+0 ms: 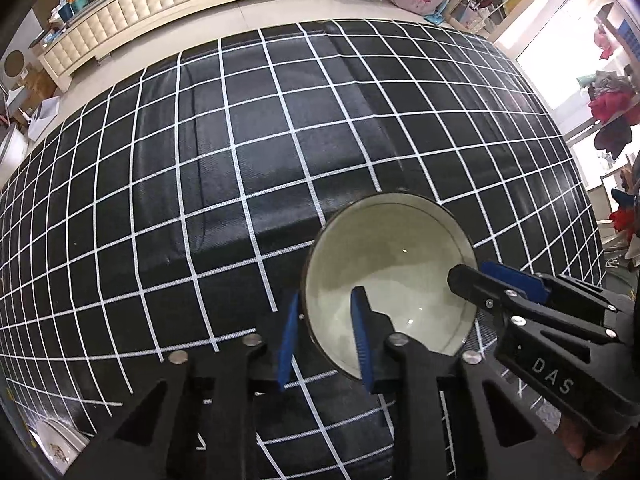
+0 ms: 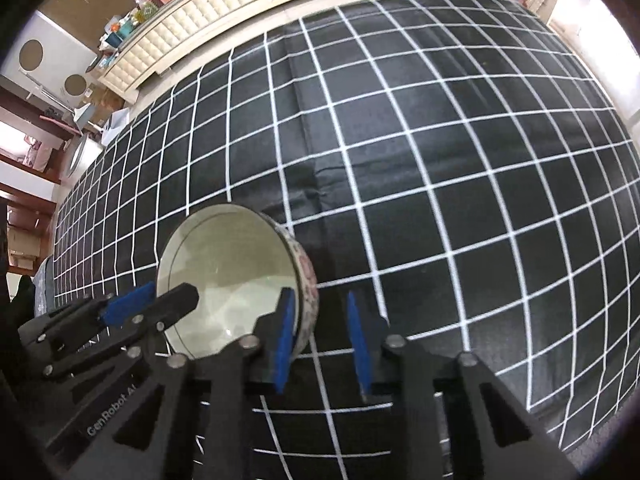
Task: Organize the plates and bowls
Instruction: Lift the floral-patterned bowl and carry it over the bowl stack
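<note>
At the far left of the left wrist view, around eight o'clock, the edge of a patterned plate (image 1: 60, 446) pokes into the frame, well apart from the action; it is probably waiting its turn to be sorted.

Moving right, the left gripper (image 1: 326, 338) straddles the near-left rim of a pale ceramic bowl (image 1: 394, 256), one blue pad outside the wall and the other inside the basin. The jaws are spread, with a visible gap on both sides of the rim, so nothing is pinched yet. Straddling the wall this way looks like preparation for a rim pinch, the only hold such a wide bowl offers.

The bowl stands upright on the tabletop, on a black cloth with a white grid (image 1: 240, 140). The right wrist view shows a floral band on its outer wall.

Further right, at about four o'clock of the bowl, the right gripper (image 2: 322, 338) reaches the opposite rim. One pad lies inside the bowl close to the wall, the other well outside it, jaws likewise spread and gripping nothing.

Two grippers on opposite rims suggest a shared, balanced lift, which would keep the bowl from tipping.
</note>
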Demonstrator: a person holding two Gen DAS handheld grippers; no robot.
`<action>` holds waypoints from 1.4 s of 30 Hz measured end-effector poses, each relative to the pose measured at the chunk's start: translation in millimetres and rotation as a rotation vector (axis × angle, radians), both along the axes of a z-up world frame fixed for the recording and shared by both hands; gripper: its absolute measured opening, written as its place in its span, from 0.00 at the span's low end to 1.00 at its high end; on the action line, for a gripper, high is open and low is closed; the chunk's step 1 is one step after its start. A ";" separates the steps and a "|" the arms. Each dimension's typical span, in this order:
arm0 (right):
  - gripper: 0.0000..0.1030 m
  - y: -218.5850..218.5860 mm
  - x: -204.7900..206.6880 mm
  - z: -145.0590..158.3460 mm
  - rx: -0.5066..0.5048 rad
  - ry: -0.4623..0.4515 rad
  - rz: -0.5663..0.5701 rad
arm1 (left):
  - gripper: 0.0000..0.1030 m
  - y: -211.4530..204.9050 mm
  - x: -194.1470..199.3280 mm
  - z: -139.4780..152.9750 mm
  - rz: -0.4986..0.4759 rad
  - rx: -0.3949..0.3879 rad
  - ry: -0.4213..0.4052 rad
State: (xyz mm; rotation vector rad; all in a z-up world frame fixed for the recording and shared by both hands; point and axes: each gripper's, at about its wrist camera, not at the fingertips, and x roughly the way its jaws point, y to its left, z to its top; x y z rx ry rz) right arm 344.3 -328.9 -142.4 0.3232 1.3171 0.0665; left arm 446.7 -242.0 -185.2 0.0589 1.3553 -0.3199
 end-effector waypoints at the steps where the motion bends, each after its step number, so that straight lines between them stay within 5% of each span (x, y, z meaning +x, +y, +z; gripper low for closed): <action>1: 0.22 1.0 0.3 -0.9 -0.002 0.004 0.004 | 0.18 1.0 0.7 -1.2 -0.001 0.001 0.001; 5: 0.13 2.4 2.6 -1.2 -0.012 0.012 -0.009 | 0.09 4.9 0.9 -6.6 -0.013 0.015 0.006; 20: 0.10 4.9 -8.8 9.6 -0.033 -0.018 -0.068 | 0.07 -6.3 -9.4 -3.4 -0.054 0.042 -0.034; 42: 0.10 78.7 -67.3 74.0 -0.020 -0.099 0.036 | 0.07 86.5 -97.4 85.9 0.043 -0.004 -0.125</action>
